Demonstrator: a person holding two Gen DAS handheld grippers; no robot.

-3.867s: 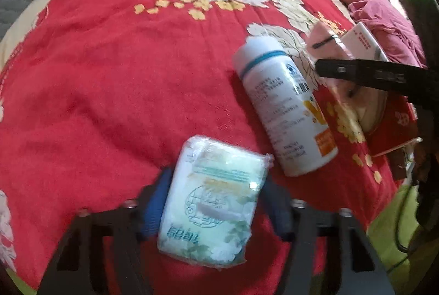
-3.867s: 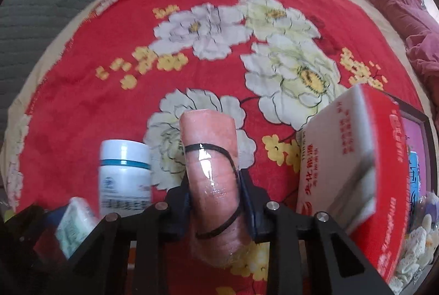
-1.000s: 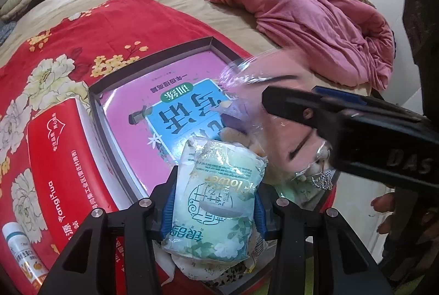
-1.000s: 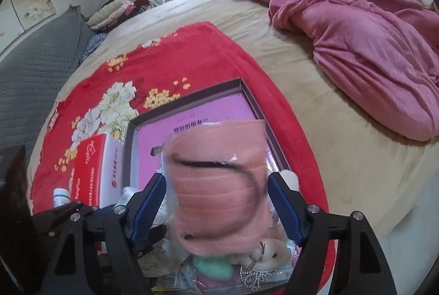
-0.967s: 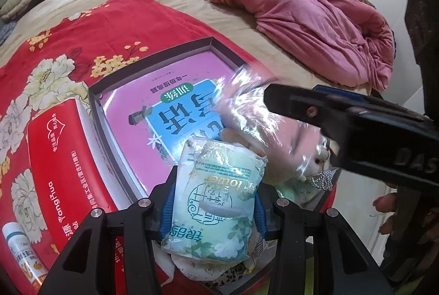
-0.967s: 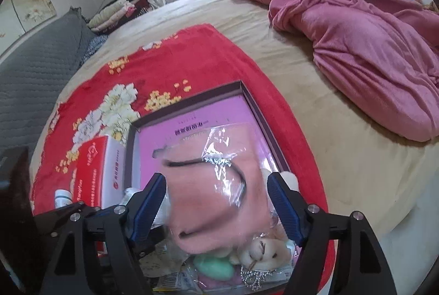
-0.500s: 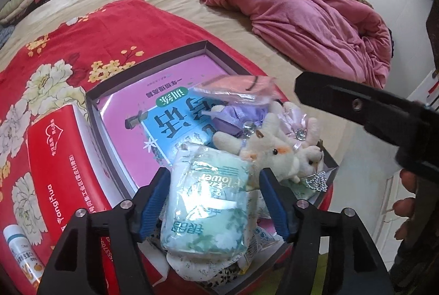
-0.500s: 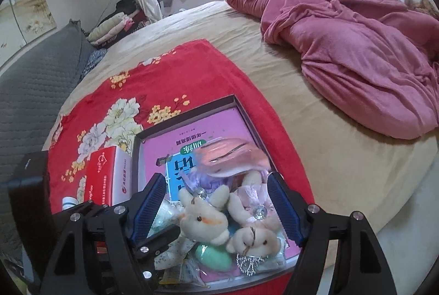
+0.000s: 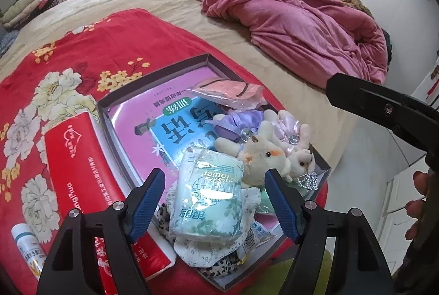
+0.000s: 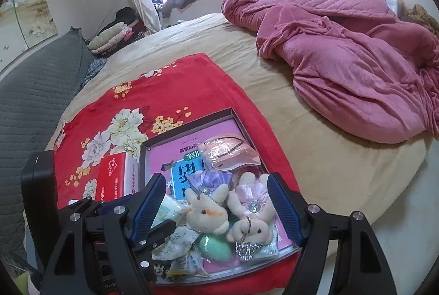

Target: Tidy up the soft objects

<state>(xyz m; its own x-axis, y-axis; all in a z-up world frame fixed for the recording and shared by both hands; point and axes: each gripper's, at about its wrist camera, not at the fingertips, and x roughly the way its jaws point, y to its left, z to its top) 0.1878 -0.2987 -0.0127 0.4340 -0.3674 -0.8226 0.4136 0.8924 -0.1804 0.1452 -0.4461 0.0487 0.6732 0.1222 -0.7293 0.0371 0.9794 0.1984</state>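
A shallow dark box (image 9: 153, 75) (image 10: 189, 127) on the red floral blanket holds a pink book, plush rabbits (image 9: 263, 155) (image 10: 208, 210), a purple plush and other soft items. The pale green tissue pack (image 9: 208, 196) (image 10: 164, 210) lies in the box's near end between my left gripper's (image 9: 214, 201) open jaws, not gripped. The pink bagged towel with a black band (image 9: 227, 90) (image 10: 230, 151) lies on the book at the box's far side. My right gripper (image 10: 216, 207) is open and empty above the box; its arm shows in the left wrist view (image 9: 384, 114).
A red tissue box (image 9: 82, 166) (image 10: 112, 179) lies left of the dark box, and a white bottle (image 9: 27, 251) lies at the blanket's near left. A crumpled pink quilt (image 9: 288, 17) (image 10: 343, 59) lies on the beige bed beyond. A grey cushion (image 10: 30, 103) sits at left.
Both grippers carried their items over the box and opened. The pink towel dropped onto the book; the tissue pack was let go in the box. Both grippers have drawn back.
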